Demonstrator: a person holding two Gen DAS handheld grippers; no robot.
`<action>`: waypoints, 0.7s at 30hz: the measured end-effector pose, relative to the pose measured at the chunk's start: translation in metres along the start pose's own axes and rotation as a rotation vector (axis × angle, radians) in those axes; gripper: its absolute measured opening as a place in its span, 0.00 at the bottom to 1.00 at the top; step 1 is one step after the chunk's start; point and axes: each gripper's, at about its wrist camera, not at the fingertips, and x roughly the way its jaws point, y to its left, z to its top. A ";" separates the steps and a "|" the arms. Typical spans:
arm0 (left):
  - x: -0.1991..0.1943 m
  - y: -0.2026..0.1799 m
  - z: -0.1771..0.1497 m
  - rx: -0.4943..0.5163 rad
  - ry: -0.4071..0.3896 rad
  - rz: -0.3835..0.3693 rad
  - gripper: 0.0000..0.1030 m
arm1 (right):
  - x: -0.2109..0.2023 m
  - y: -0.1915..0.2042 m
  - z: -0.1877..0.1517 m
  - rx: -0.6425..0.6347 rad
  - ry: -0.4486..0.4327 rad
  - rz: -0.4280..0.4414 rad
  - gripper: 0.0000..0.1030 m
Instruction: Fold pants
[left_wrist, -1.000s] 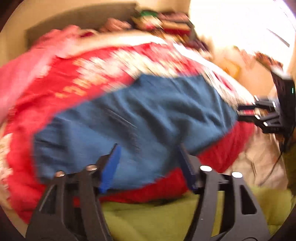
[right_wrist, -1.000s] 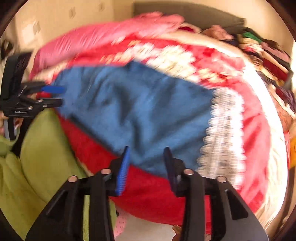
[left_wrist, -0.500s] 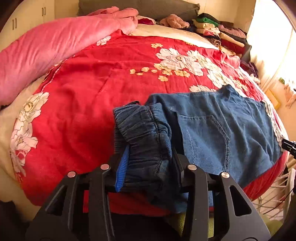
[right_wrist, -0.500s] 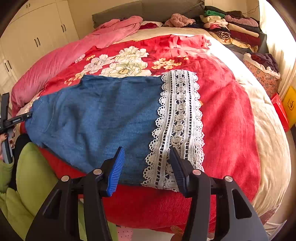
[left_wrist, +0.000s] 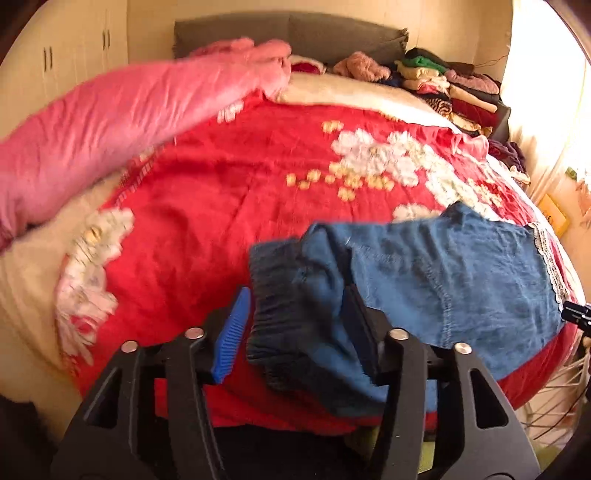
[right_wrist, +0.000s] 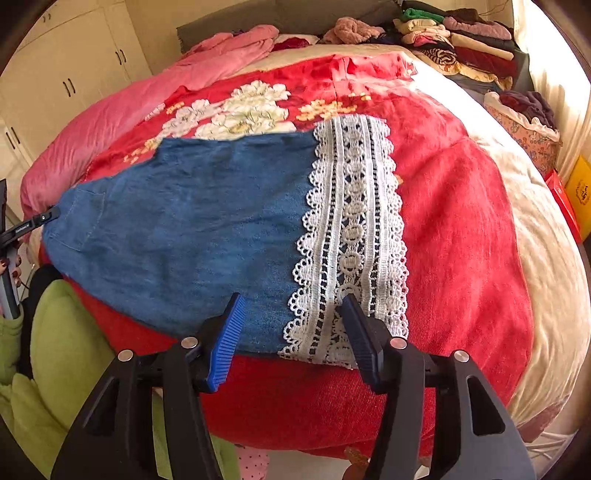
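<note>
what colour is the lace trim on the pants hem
White, openwork lace over blue denim pants; clearest in the right wrist view.

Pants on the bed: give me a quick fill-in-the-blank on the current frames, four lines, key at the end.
1. The pants are made of blue ____.
2. The hem by the right gripper is trimmed with white ____.
3. Between the left gripper's fingers lies the bunched ____ end of the pants.
4. The pants lie on a red blanket printed with white ____.

Missing words: denim; lace; waistband; flowers
</note>
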 end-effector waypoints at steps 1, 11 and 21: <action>-0.009 -0.006 0.005 0.018 -0.022 -0.006 0.58 | -0.004 -0.001 0.002 0.010 -0.023 0.002 0.55; 0.025 -0.095 0.061 0.184 0.013 -0.242 0.67 | -0.010 -0.041 0.073 0.110 -0.152 -0.001 0.59; 0.135 -0.157 0.084 0.241 0.199 -0.324 0.67 | 0.078 -0.089 0.130 0.179 -0.030 0.025 0.58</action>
